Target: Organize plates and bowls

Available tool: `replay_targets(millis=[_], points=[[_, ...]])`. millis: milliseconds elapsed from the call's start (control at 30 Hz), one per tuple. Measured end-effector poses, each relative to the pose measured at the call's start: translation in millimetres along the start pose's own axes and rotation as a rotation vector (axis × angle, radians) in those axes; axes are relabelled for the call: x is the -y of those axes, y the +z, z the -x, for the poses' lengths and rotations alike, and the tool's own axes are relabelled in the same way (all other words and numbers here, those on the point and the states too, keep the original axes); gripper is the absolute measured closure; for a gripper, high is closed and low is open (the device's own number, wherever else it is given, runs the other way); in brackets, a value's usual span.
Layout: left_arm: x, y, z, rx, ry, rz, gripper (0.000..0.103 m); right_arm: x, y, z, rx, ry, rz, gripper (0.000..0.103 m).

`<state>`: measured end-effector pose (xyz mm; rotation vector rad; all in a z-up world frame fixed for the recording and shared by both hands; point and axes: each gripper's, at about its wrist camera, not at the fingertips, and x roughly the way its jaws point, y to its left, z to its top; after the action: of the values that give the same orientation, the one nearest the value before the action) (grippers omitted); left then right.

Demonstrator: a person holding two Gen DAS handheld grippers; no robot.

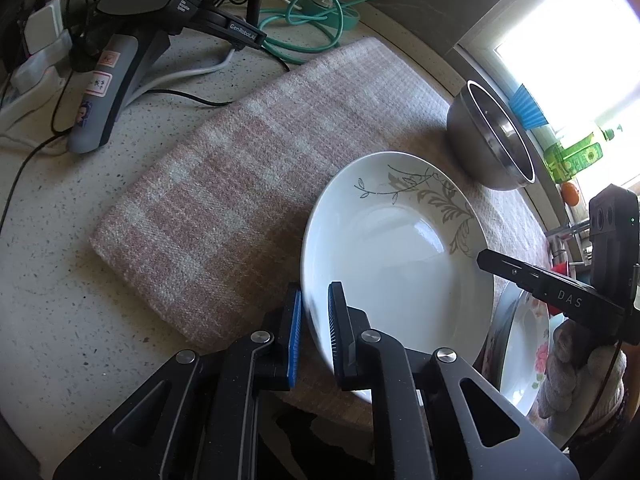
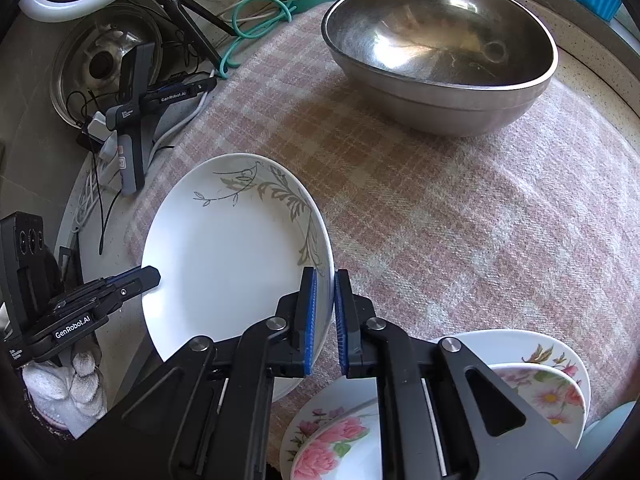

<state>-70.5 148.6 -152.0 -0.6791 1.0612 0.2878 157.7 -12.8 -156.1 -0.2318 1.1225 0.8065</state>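
Now both grippers, left gripper [image 1: 315, 300] and right gripper [image 2: 325, 280], clamp opposite rims of the leaf-patterned plate [image 2: 228, 248] (over the plaid cloth [image 1: 240, 152]); bare cloth separates it from the steel bowl [image 2: 440, 52].

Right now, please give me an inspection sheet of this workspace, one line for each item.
Surface: speckled counter, pink checked towel spread on it.
Job's things: white leaf plate; steel bowl upright on the towel; flowered dishes at the near right.
Clutter: spare gripper on a stand; pot lid.
Grippers: left gripper and right gripper each shut on the plate's rim, opposite sides.
Cables: green cable, black and white cords.
Surroundings: bright window, green bottle.
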Motion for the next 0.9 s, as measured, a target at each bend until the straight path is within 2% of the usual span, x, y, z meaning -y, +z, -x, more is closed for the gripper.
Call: replay_targets(millis=[333, 900], points=[[9, 2, 11, 0.023, 0.015, -0.030, 0.092, -1, -4, 17, 0.034, 0.009, -0.018, 0.094], [58, 5, 36, 0.045, -0.074, -0.136, 0.092, 27, -41, 82, 0.119, 0.014, -0.123, 0.094]])
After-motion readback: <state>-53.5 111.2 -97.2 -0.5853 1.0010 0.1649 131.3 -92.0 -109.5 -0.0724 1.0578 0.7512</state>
